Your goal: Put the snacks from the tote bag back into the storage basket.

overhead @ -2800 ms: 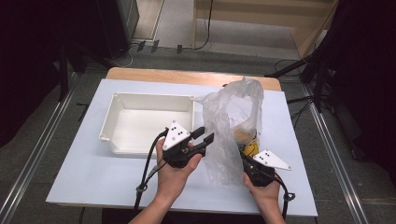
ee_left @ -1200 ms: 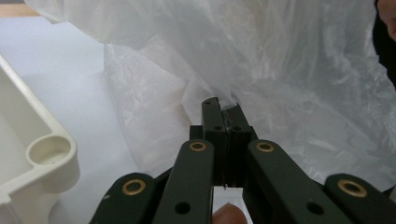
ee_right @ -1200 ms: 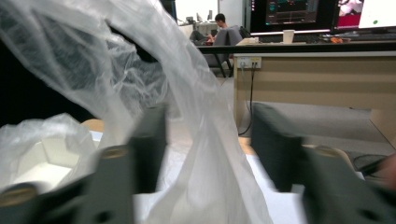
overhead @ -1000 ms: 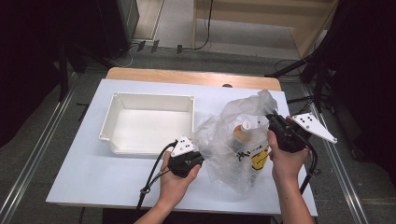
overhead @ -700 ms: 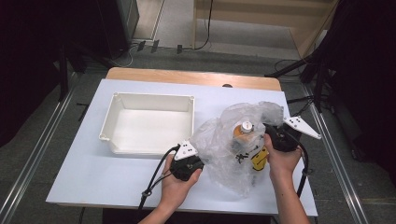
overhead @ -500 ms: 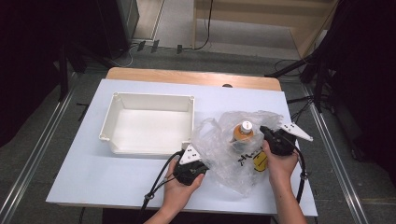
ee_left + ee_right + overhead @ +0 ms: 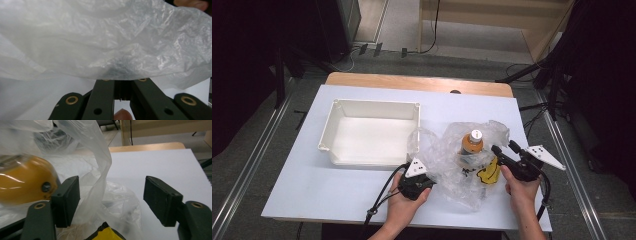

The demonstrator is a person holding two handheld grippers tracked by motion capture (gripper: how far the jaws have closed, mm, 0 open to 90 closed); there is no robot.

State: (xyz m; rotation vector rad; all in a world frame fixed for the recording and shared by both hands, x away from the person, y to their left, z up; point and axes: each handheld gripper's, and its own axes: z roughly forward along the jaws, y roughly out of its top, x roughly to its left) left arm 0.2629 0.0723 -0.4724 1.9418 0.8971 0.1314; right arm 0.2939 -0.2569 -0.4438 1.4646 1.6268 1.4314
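Observation:
A crumpled clear plastic bag (image 7: 447, 155) lies on the white table, right of centre. Inside it stands an orange bottle (image 7: 472, 145) with a white cap, beside a yellow packet (image 7: 488, 171). My left gripper (image 7: 430, 184) rests low at the bag's near left edge, shut on the film. In the left gripper view the bag (image 7: 100, 37) drapes over the closed left gripper (image 7: 122, 81). My right gripper (image 7: 503, 148) is at the bag's right side and its jaws have just been opening. In the right gripper view the right gripper (image 7: 112, 195) stands wide, a loose fold of bag (image 7: 100, 152) hanging between unpressed, the bottle (image 7: 22, 180) at left.
A shallow white tray (image 7: 328, 131) sits left of the bag, touching its far left edge. A wooden strip (image 7: 412, 82) borders the table's far side. Bare table (image 7: 312, 185) stretches in front of the tray. Cables trail from both grippers toward the near edge.
Both grippers came down and the raised bag collapsed onto the table. The right gripper moved left and down, and its jaws parted off the bag. The left gripper stays shut on the film.

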